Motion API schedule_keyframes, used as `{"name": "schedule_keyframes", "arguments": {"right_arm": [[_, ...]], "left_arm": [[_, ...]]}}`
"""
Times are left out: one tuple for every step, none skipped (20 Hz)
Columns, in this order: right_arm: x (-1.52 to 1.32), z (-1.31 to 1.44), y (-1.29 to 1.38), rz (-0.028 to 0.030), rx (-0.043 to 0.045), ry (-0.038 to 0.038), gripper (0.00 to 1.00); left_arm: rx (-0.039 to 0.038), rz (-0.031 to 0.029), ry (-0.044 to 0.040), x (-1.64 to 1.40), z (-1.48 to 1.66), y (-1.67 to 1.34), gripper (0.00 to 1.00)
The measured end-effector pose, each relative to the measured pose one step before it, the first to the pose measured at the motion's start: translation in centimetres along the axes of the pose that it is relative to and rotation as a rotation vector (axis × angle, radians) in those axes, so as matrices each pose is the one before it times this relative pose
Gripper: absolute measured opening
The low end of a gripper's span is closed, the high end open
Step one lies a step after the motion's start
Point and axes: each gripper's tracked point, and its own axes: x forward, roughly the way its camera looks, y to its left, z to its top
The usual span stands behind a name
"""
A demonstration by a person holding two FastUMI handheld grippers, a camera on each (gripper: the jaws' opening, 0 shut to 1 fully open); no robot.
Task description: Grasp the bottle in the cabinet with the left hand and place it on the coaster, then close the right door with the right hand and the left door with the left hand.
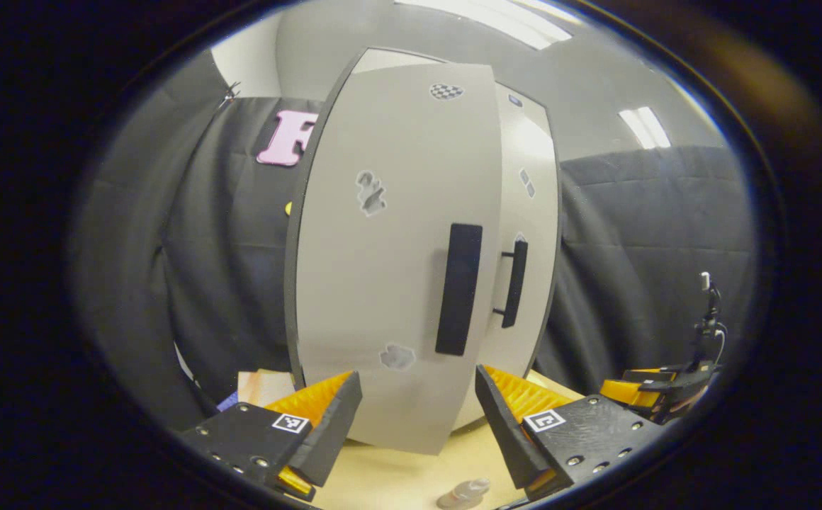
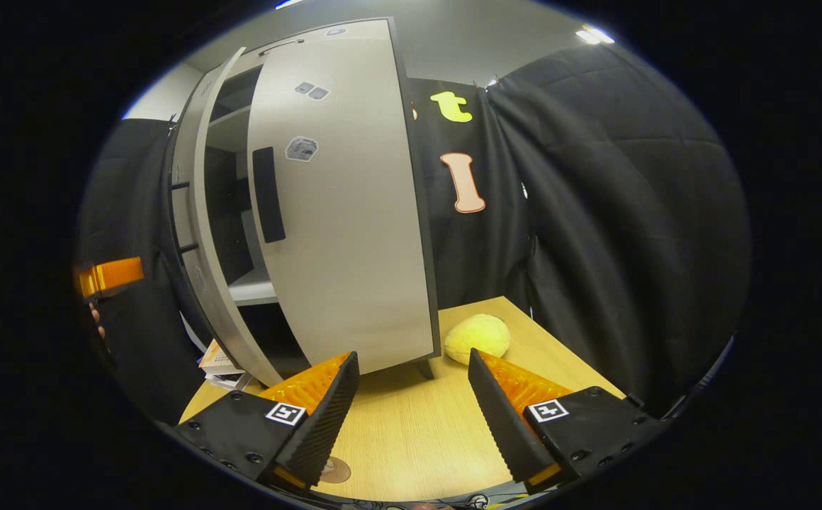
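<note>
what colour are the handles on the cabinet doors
Black. The handle on the pale grey door shows best in the left gripper view.

At six o'clock in the left gripper view, the clear plastic bottle (image 1: 463,493) is blurred and cut off by the edge, its base hidden.

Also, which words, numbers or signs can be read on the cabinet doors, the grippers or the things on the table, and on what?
No text is readable.
Stickers on the cabinet door: too blurred, no words legible.
Checkered sticker: a pattern, no letters.
Square marker on the right gripper: a black-and-white code, no words.
Books beside the cabinet: print too small.
</note>
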Motion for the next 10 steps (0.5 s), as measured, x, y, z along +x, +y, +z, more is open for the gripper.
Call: {"name": "schedule_keyframes", "arguments": {"right_arm": [[0.138,-0.02,0.477,0.01113,-0.00567,0.0023,0.98],[0.142,0.064,0.528,0.01266,-0.00445,0.00032,0.98],[0.179,0.026,0.548,0.01388,-0.00574,0.00067,0.98],[0.17,0.131,0.527,0.01395,-0.00771,0.00115,0.98],[0.301,0.188,0.516,0.01257,-0.01165,-0.00089,0.98],[0.155,0.251,0.331,0.00831,-0.01523,-0.00484,0.98],[0.205,0.42,0.196,0.00403,-0.01295,-0.00761,0.98],[0.142,0.581,0.139,0.00476,-0.00629,-0.0103,0.98],[0.139,0.704,0.143,0.00333,-0.00128,-0.01036,0.98],[0.187,0.608,0.005,-0.00254,0.00355,-0.00249,0.98]], "left_arm": [[-0.01351,0.00569,0.01924,-0.461,-1.264,0.101,0.99],[-0.00547,0.00357,0.01787,-0.348,-0.982,0.103,0.99],[0.00095,0.00952,0.0138,-0.428,-0.853,0.165,0.99],[0.00901,0.01429,0.01097,-0.27,-0.548,0.379,0.99],[0.00919,0.01775,0.00862,-0.414,-0.469,0.436,0.99],[0.00954,0.01718,0.00338,-0.351,-0.205,0.515,0.99],[0.00923,0.02192,-0.00342,-0.406,0.131,0.411,0.99],[0.00739,0.02209,-0.00724,-0.433,0.319,0.515,0.99],[0.0046,0.02242,-0.01137,-0.301,0.409,0.577,0.99],[0.00319,0.02636,-0.01436,-0.192,0.598,0.692,0.99]]}}
